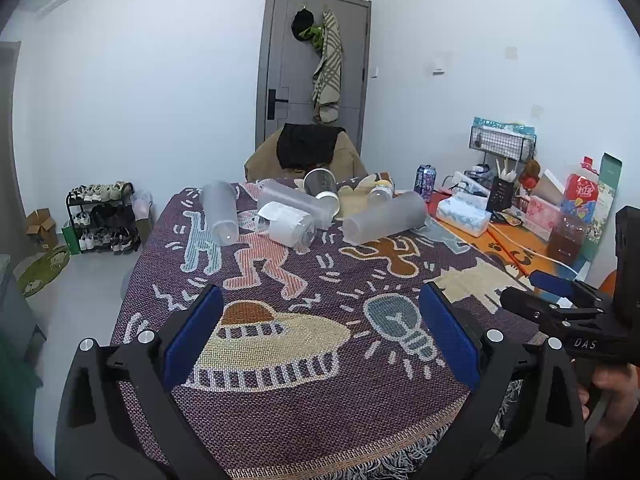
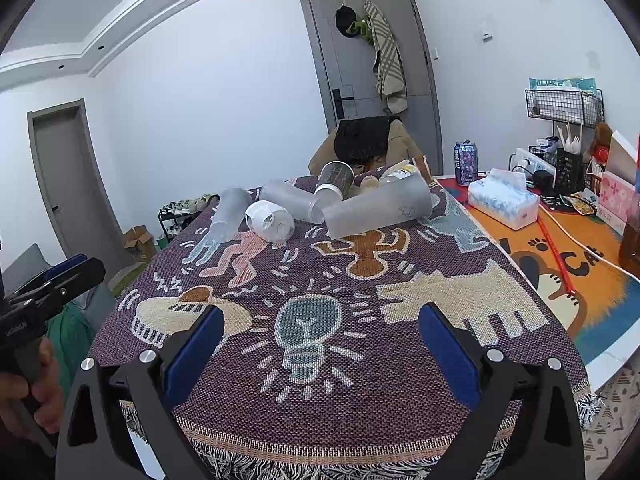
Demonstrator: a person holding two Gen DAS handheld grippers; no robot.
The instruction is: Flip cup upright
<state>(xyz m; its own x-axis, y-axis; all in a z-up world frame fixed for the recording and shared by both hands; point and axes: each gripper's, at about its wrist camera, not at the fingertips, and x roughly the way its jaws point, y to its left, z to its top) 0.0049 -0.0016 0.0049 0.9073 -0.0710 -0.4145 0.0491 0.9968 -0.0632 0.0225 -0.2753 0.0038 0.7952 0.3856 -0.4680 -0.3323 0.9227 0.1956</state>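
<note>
Several plastic cups lie on their sides at the far end of a patterned purple cloth (image 1: 320, 360) (image 2: 320, 360). A large frosted cup (image 1: 384, 218) (image 2: 376, 208) lies at the right. A cup with a white label (image 1: 286, 224) (image 2: 270, 220) lies in the middle. A frosted cup (image 1: 220, 212) (image 2: 230, 214) lies at the left. A clear dark-rimmed cup (image 1: 322, 186) (image 2: 336, 182) leans behind. My left gripper (image 1: 320, 340) is open and empty over the cloth's near end. My right gripper (image 2: 320, 344) is open and empty, also near, and shows at the right of the left wrist view (image 1: 560, 296).
A tissue pack (image 2: 504, 204), a drink can (image 2: 466, 162), a wire rack (image 2: 564, 104) and boxes stand on the orange mat (image 2: 580, 264) at the right. A chair with a jacket (image 1: 308, 152) stands behind the table. A shoe rack (image 1: 104, 216) stands at the left.
</note>
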